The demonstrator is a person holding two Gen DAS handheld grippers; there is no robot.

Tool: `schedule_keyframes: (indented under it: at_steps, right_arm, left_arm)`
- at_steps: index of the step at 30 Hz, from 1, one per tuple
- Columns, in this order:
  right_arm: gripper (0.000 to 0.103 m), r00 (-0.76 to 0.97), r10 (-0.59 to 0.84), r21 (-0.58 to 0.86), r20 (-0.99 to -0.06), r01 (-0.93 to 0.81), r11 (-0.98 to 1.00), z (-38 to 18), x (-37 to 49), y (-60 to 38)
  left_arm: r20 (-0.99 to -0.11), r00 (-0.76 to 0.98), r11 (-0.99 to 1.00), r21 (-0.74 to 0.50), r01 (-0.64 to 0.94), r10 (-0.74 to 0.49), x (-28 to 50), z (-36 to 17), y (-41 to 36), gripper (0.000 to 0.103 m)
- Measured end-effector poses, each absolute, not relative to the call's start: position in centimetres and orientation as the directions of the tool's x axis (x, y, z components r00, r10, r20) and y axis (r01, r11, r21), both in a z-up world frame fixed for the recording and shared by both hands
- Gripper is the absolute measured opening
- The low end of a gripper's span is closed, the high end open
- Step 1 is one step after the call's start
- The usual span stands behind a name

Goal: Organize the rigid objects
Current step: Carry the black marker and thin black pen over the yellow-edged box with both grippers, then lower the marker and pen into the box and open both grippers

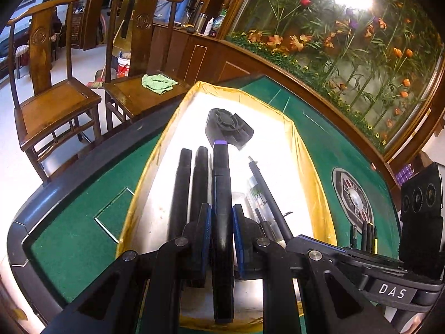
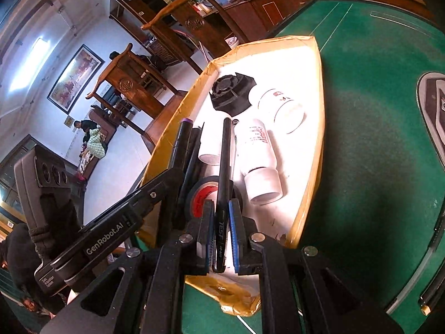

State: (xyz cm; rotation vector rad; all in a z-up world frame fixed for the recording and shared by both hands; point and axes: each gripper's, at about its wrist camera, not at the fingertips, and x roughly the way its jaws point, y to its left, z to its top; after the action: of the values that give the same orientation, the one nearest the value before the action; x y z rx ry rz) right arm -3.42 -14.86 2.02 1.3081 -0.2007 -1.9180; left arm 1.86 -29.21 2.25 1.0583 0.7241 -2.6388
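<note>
A white tray with a yellow taped rim (image 1: 311, 150) (image 2: 314, 117) sits on the green table. My left gripper (image 1: 221, 220) is shut on a thick black marker with a purple end (image 1: 221, 183), held over the tray beside two black markers (image 1: 192, 183). My right gripper (image 2: 221, 217) is shut on a slim black pen (image 2: 224, 167), also seen in the left wrist view (image 1: 267, 192). In the tray lie a black plastic part (image 1: 228, 126) (image 2: 232, 91), two white bottles (image 2: 258, 150) (image 2: 283, 107) and a tape roll (image 2: 201, 194).
Two wooden chairs (image 1: 52, 94) stand left of the table; one holds a green cloth (image 1: 158, 82). A round emblem (image 1: 351, 197) is set in the green felt (image 2: 375, 139). A flower panel (image 1: 347, 36) is behind. Several pens (image 1: 367, 235) stand at right.
</note>
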Motion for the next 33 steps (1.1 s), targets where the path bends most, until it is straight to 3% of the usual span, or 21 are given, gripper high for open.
schedule_keyframes:
  at_steps: [15,17,19,33]
  right_arm:
    - [0.013,-0.186,-0.645,0.459,-0.742,0.560,-0.690,2.1,-2.6,-15.4]
    - [0.013,-0.186,-0.641,0.454,-0.744,0.563,-0.691,2.2,-2.5,-15.3]
    - [0.014,-0.186,-0.644,0.460,-0.742,0.559,-0.690,2.2,-2.5,-15.1]
    - [0.015,-0.213,-0.708,0.526,-0.673,0.535,-0.661,4.7,-1.3,-10.4]
  left_arm:
    - [-0.713,-0.700,-0.867,-0.327,0.376,-0.034,1.8,2.2,-28.5,0.018]
    - [-0.717,-0.696,-0.868,-0.323,0.378,-0.037,2.0,2.2,-28.5,0.036]
    - [-0.707,-0.706,-0.868,-0.324,0.376,-0.042,2.3,2.4,-28.4,0.045]
    - [-0.651,-0.759,-0.898,-0.314,0.308,-0.032,3.9,5.9,-25.3,0.045]
